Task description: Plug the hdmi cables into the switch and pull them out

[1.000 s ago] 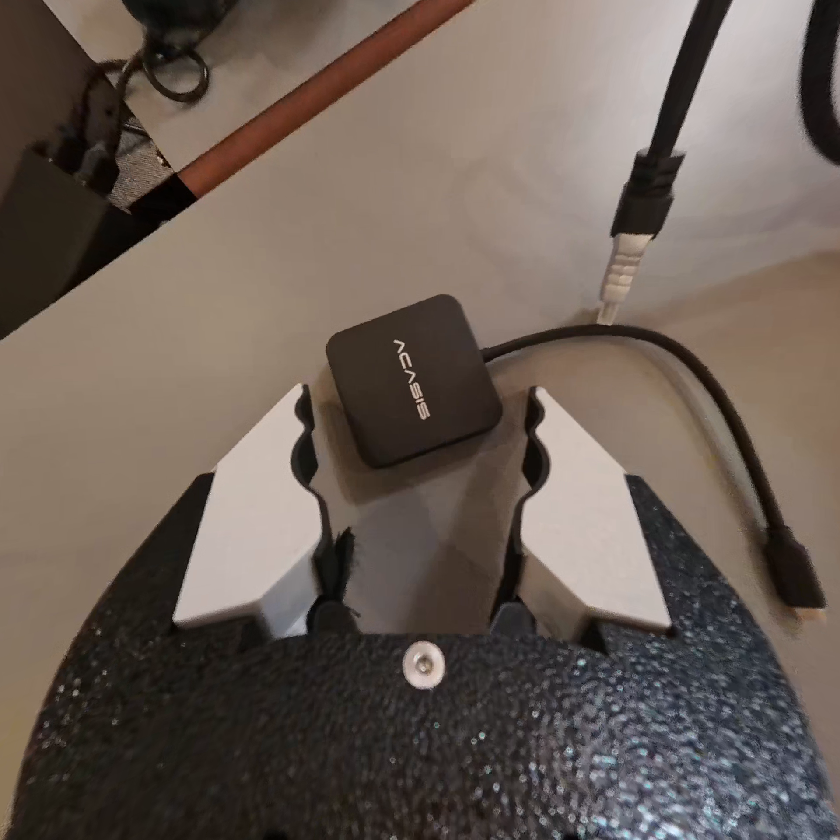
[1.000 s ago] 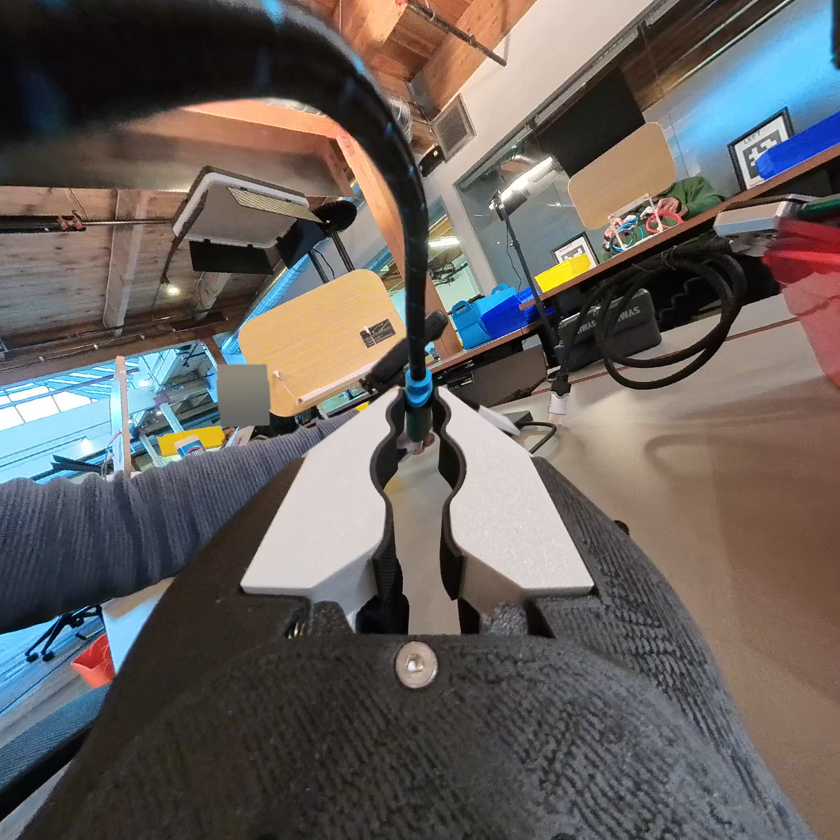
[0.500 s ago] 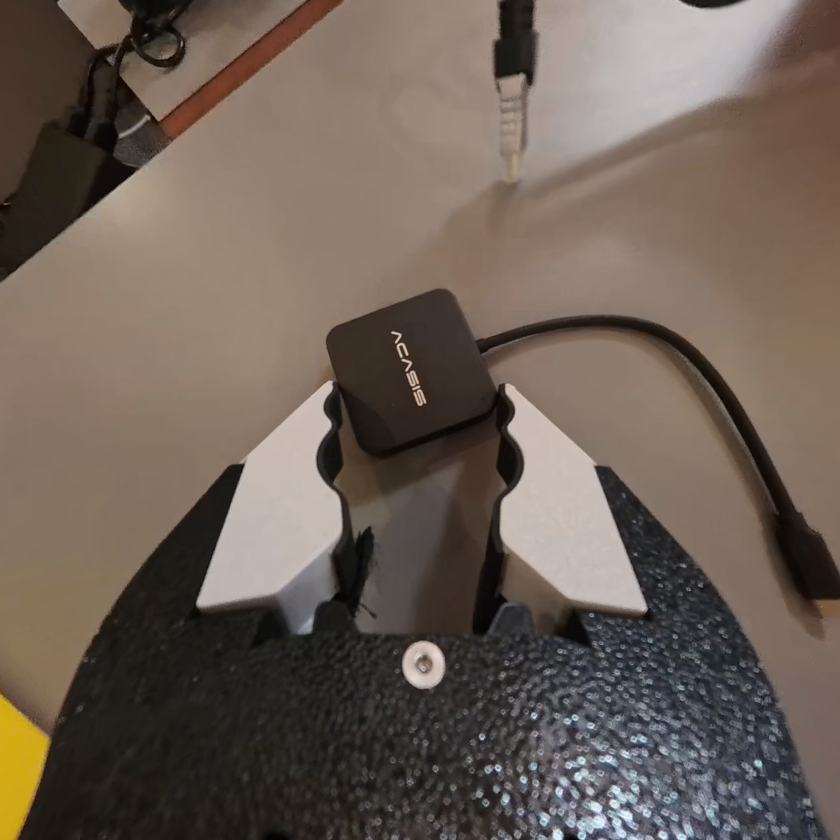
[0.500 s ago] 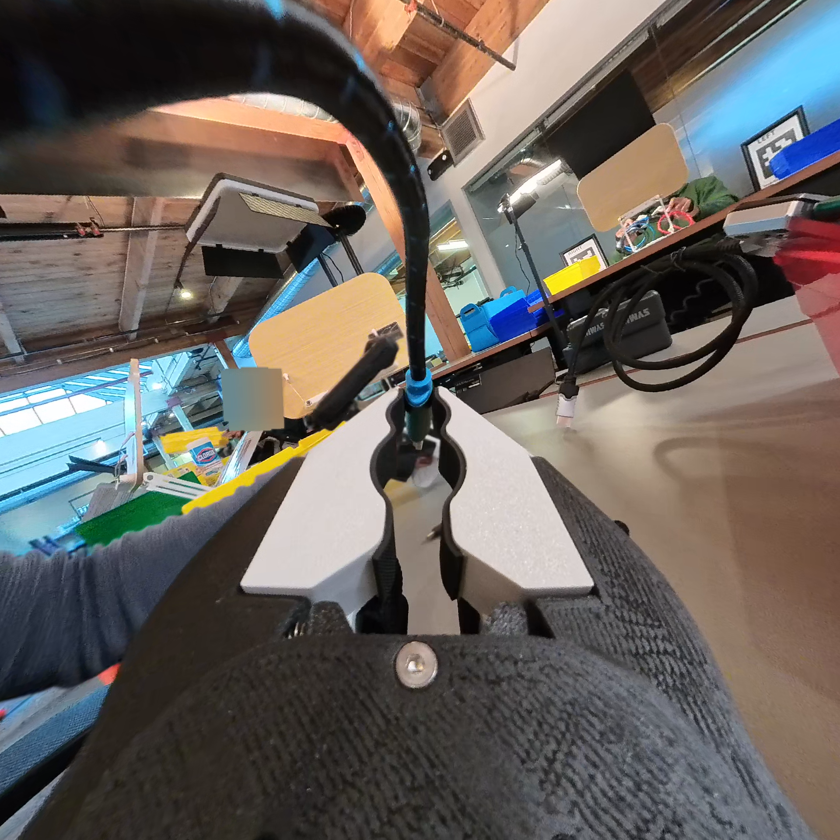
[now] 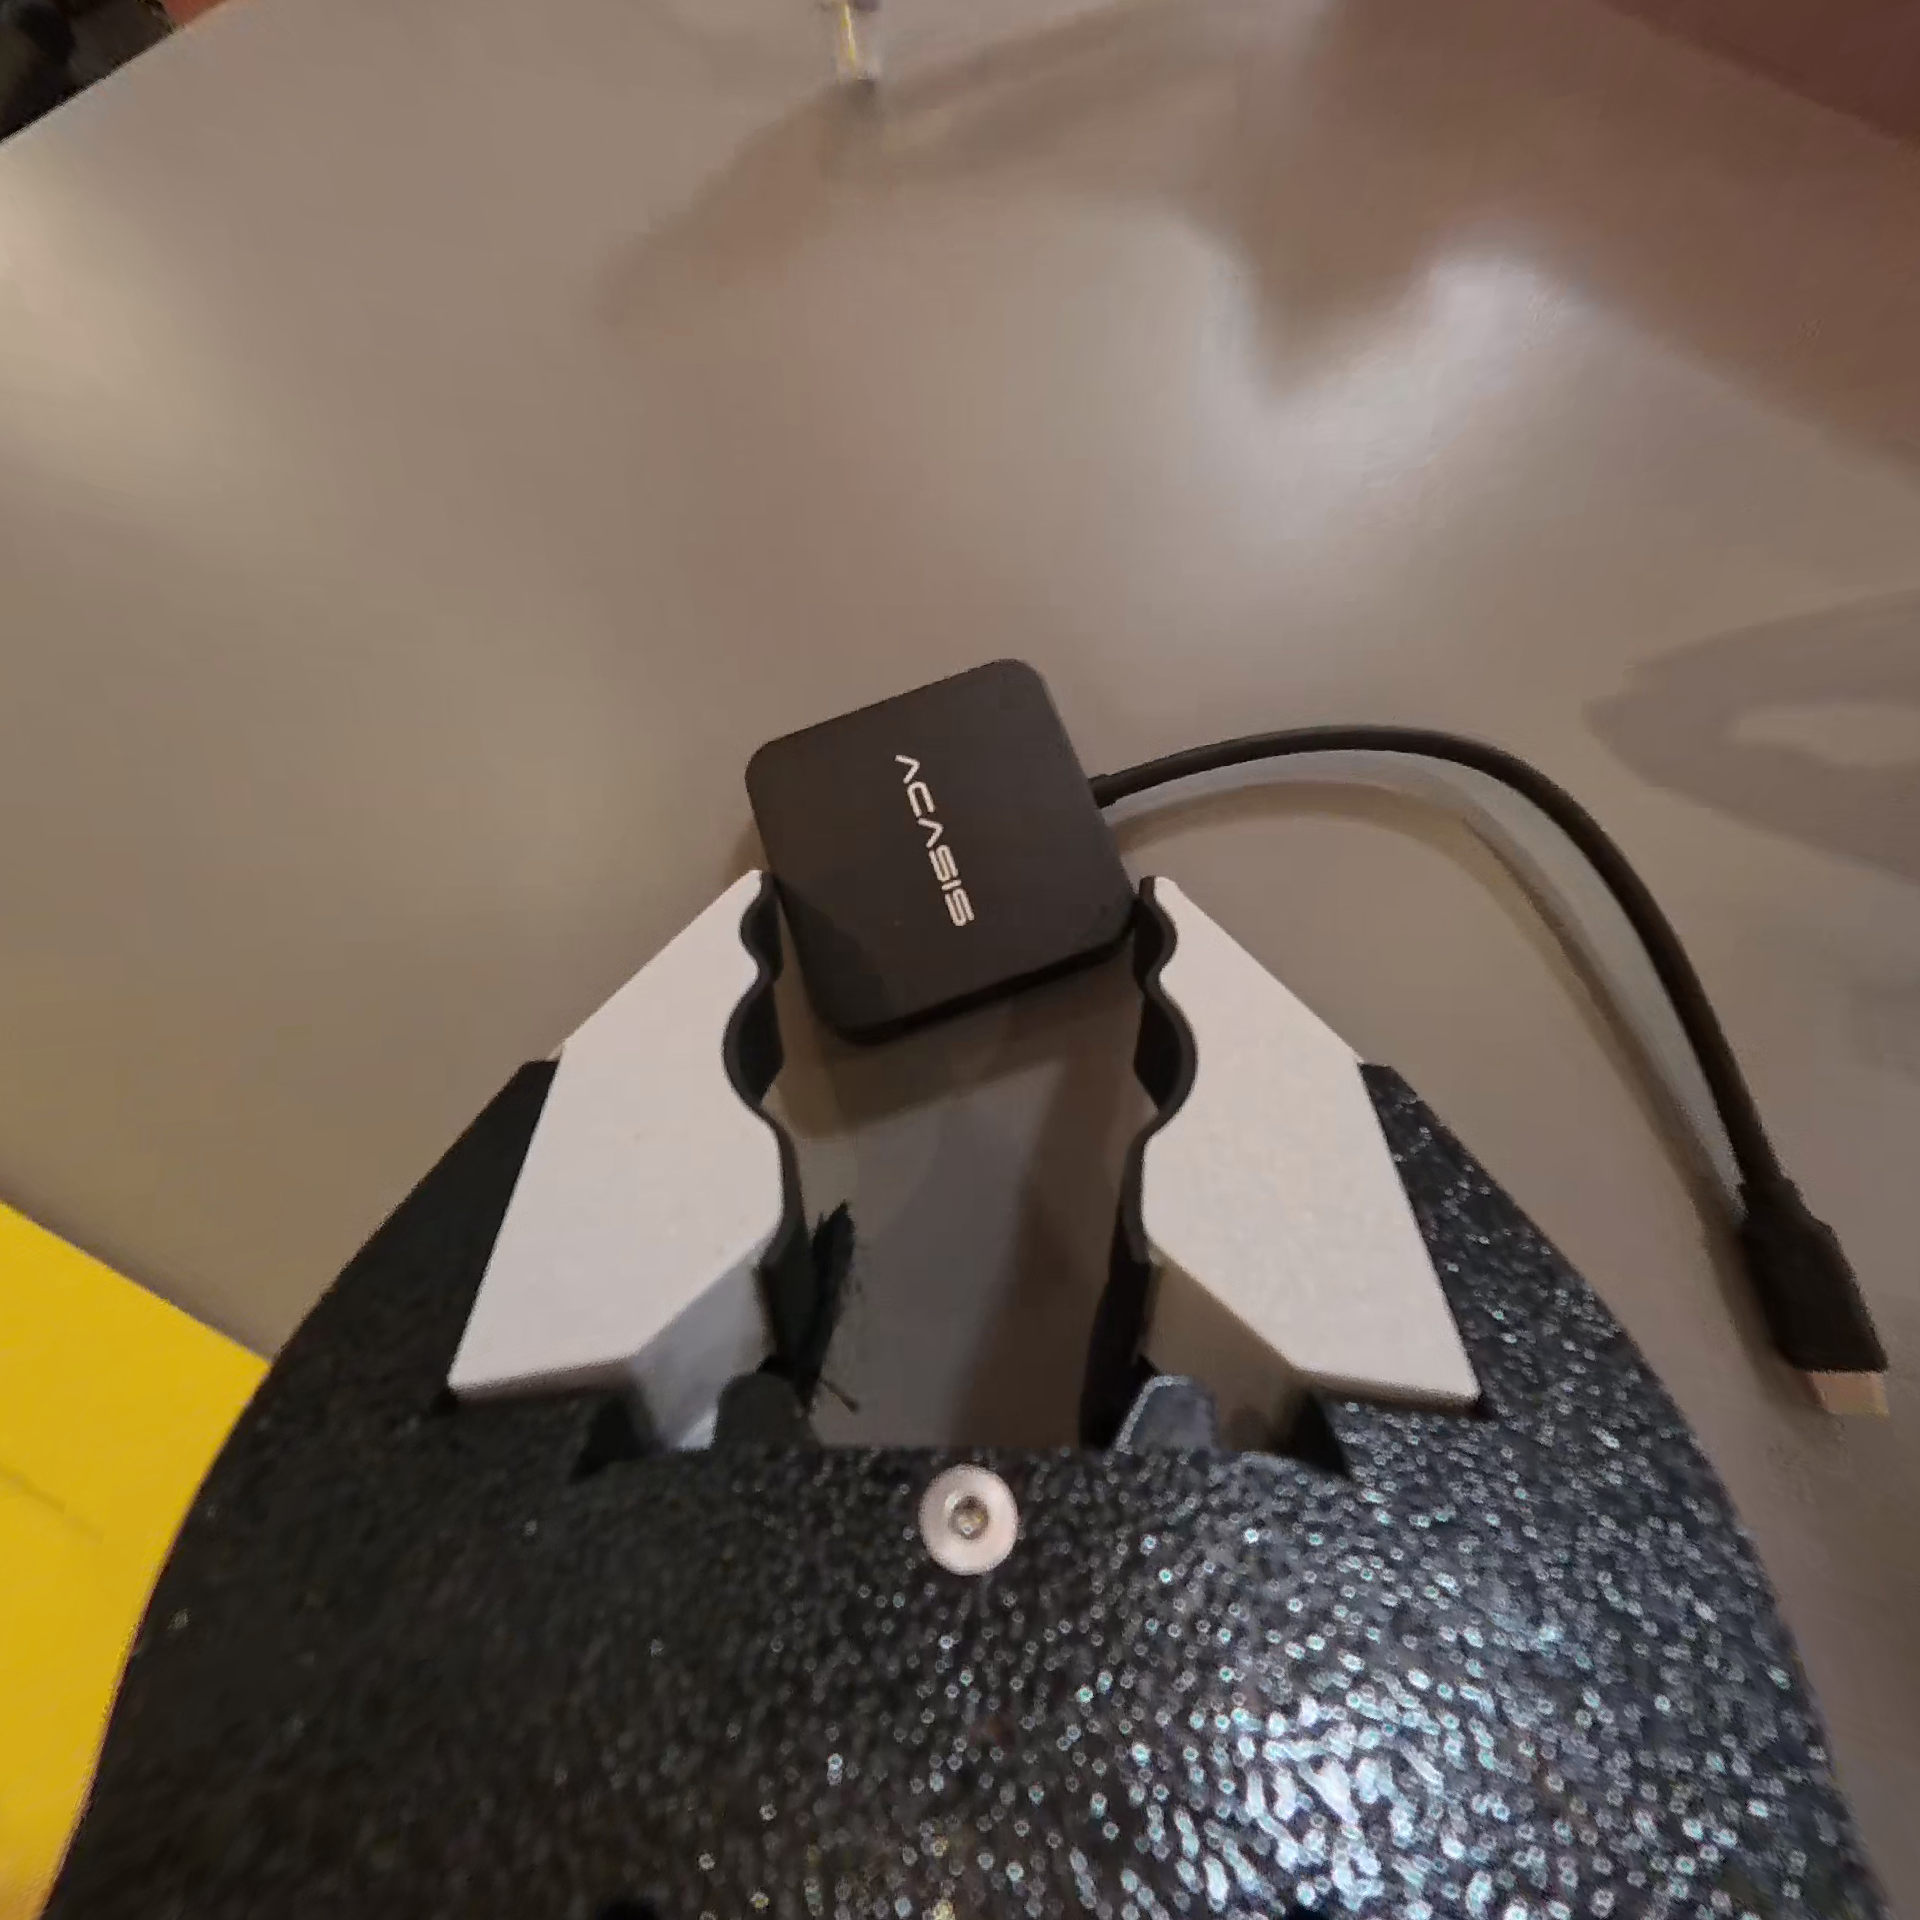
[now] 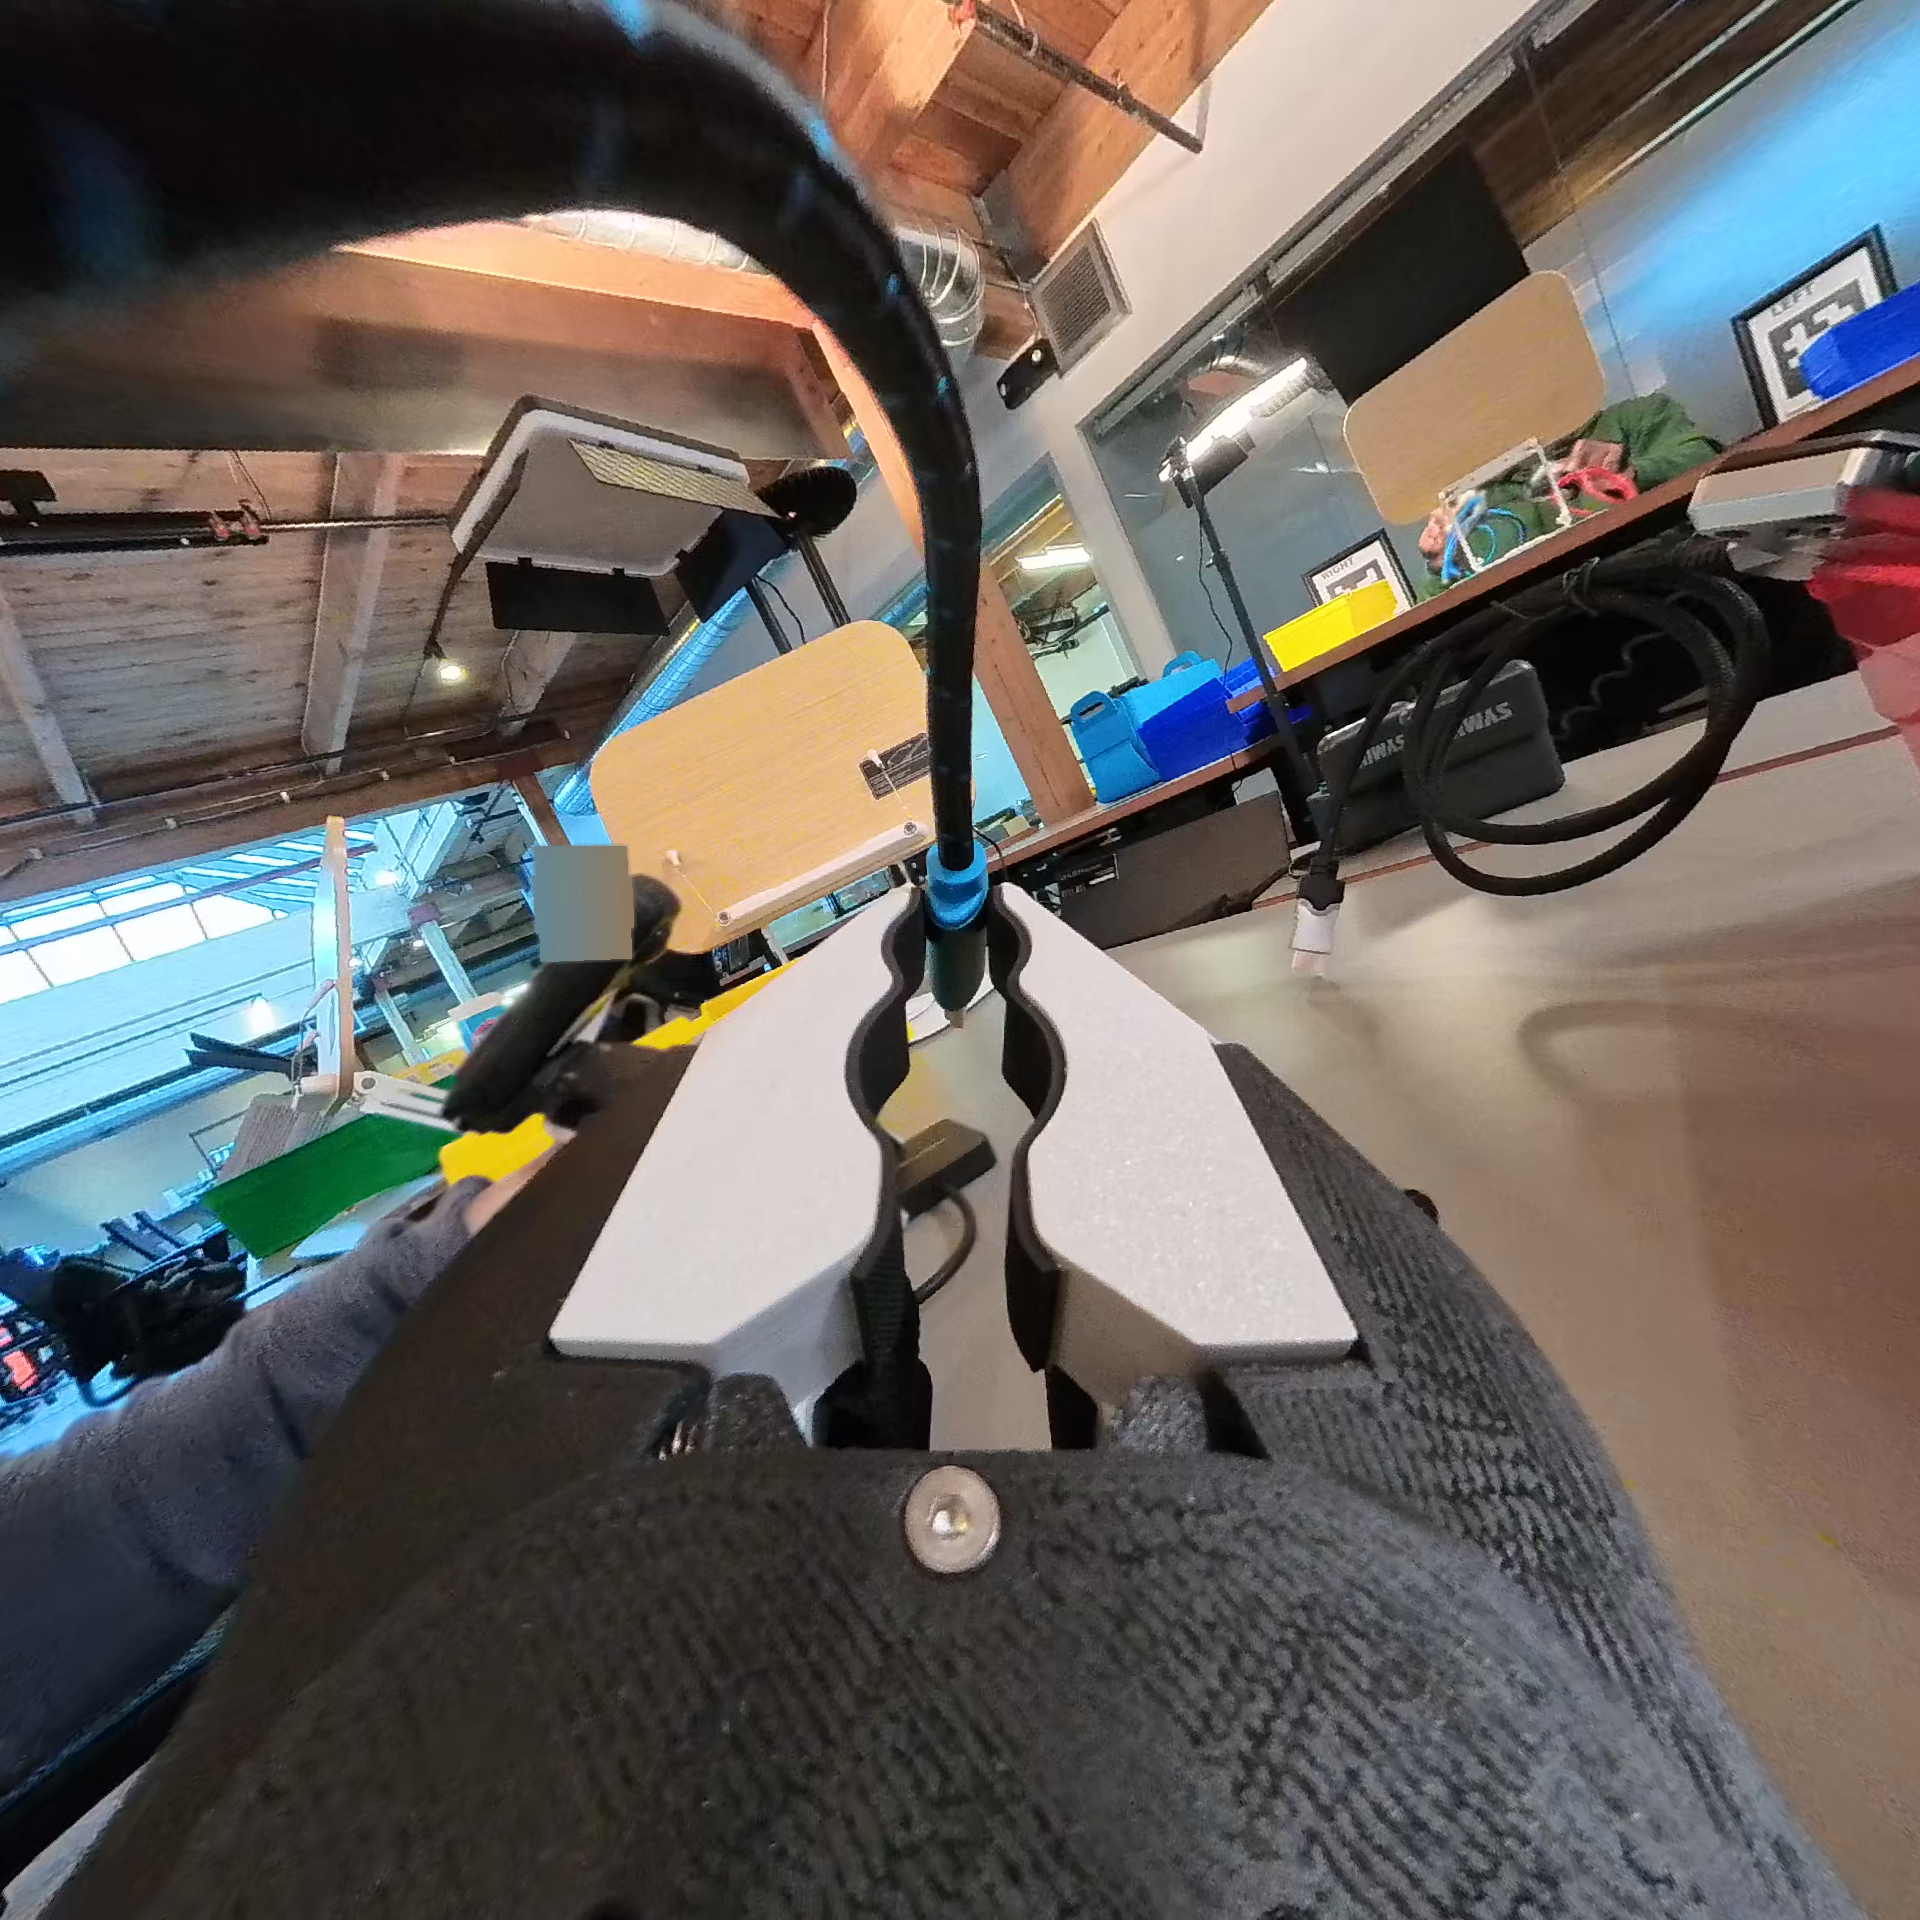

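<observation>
Between the left fingers: black square switch lies flat on the grey table, its near corners flanked by the two fingertips.
Left gripper: jaws set wide, closing on the switch's sides; contact looks likely, but the soft focus leaves a firm clamp unconfirmed.
Switch pigtail: thin black lead leaves the switch's right side, arcs right and back toward the camera, and ends in a small black plug lying loose on the table.
Yellow object: sits at the left edge, beside the gripper body.
Far table, left wrist view: a small pale connector tip at the top edge, well apart from the switch.
Right gripper: jaws narrow, pinching the HDMI cable plug at the fingertips, plug tip pointing down.
HDMI cable: black braided with a blue collar; rises from the plug and curves up and over to the left.
Below the plug, right wrist view: switch on the table, seen through the finger gap, apart from the plug.
Left of frame: grey sleeve.
Farther right: second cable coiled on the table, its silver-tipped plug hanging free.
Background: blue bins on benches.
</observation>
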Tool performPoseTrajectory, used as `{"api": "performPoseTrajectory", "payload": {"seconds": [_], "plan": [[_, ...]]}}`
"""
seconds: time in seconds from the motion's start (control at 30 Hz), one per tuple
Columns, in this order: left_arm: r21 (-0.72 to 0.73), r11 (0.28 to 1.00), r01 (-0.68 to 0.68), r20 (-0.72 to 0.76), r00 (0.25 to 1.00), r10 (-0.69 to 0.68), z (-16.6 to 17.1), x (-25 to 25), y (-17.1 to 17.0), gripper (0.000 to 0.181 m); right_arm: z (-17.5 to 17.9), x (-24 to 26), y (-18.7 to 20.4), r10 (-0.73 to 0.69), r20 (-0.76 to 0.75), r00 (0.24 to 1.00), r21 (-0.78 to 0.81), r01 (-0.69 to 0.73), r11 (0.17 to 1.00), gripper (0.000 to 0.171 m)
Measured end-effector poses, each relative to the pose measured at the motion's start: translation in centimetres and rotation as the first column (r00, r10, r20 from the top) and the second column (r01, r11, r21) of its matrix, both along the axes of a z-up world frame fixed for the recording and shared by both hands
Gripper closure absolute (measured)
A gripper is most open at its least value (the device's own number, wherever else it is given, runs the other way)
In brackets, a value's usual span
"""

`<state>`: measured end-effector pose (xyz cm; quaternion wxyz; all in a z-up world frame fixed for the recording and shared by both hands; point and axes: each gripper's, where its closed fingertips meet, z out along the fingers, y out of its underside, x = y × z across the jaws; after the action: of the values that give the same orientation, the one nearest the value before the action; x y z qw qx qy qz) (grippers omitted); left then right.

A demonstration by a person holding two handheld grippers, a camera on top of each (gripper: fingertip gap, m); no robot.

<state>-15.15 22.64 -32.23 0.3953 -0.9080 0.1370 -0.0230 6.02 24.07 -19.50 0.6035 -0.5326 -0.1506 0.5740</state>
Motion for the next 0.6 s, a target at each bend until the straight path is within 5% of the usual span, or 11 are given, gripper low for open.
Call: {"api": "performPoseTrajectory", "payload": {"seconds": [0.27,0.6], "plan": [[-0.004,1.000,0.017,0.010,1.000,-0.017,0.1,1.4,-4.2,0.097,0.0,-0.1,-0.1,0.010,0.000,1.000,-0.002,-0.010,1.000,0.162],[-0.072,0.988,0.133,0.114,0.986,-0.124,0.2,4.4,-7.5,0.099,0.0,-0.1,-0.2,0.018,-0.006,1.000,-0.002,-0.018,1.000,0.162]]}}
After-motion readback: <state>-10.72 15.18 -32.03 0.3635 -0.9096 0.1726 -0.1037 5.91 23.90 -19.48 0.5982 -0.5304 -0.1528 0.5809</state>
